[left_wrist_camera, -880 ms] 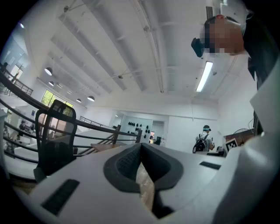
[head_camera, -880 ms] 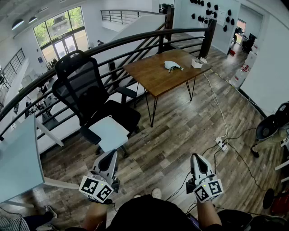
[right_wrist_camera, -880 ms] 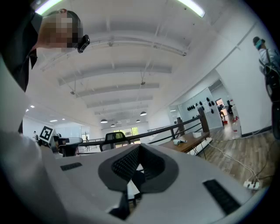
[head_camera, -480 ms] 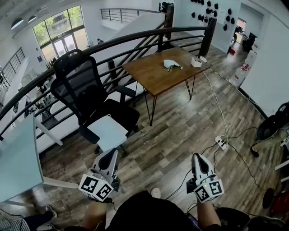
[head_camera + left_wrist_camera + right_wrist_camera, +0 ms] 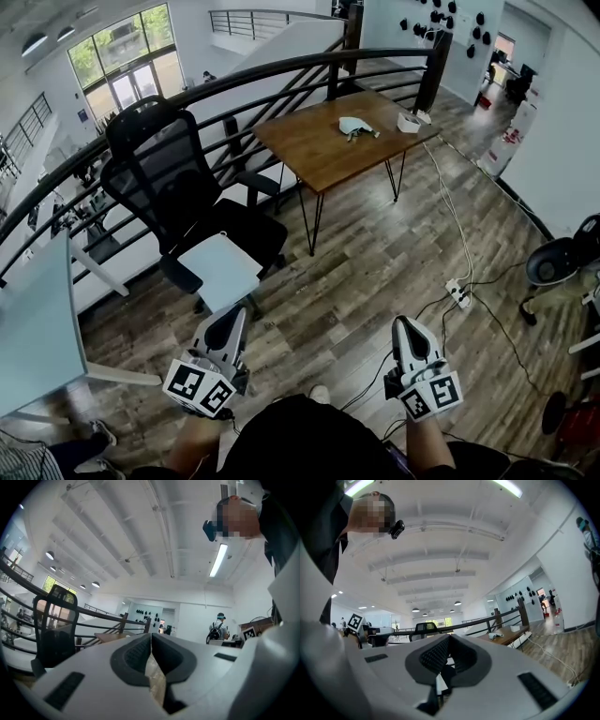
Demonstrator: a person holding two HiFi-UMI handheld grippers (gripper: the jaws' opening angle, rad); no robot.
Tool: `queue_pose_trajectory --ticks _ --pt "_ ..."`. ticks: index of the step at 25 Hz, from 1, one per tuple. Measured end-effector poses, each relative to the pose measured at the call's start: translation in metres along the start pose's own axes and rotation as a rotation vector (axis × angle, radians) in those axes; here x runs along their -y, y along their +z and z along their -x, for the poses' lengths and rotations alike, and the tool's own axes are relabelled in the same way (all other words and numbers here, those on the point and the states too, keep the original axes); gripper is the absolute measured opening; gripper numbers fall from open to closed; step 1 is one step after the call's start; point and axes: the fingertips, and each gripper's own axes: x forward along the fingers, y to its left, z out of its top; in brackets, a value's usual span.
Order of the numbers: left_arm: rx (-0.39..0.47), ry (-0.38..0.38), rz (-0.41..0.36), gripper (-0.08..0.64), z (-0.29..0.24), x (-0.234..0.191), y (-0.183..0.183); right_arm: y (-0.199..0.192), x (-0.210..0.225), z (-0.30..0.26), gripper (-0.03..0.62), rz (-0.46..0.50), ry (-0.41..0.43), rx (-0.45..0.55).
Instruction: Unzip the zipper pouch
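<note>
1. Zipper pouch (image 5: 352,126): a pale lump on the far wooden table (image 5: 319,155), well apart from both tools. Approach not yet made, I judge.
2. Left gripper (image 5: 232,317) and right gripper (image 5: 404,324): near, level, jaws pressed together, nothing between them.
3. Pouch lies far ahead, between their two lines and closer to the right one. Its long axis is too small to tell.
4. No readable writing or brand; only square markers on the cubes.

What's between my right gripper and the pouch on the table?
In the head view, only bare wooden floor and the table's near edge lie between right gripper and pouch.
</note>
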Motion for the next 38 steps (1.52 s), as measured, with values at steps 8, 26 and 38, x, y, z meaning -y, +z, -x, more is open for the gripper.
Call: queue_pose_trajectory --ticks 8,26,38 --pt "0.03 0.026 0.0 0.28 -0.023 0.007 0.009 0.025 0.016 -0.002 0.365 -0.059 0.006 0.114" --pt "-0.017 0.021 0.01 0.304 -0.069 0.048 -0.013 0.025 0.078 0.005 0.295 -0.065 -0.012 0.071" --pt "0.025 0.008 -0.002 0.304 -0.129 -0.011 -0.01 0.024 0.104 -0.056 0.275 -0.019 -0.064 0.068"
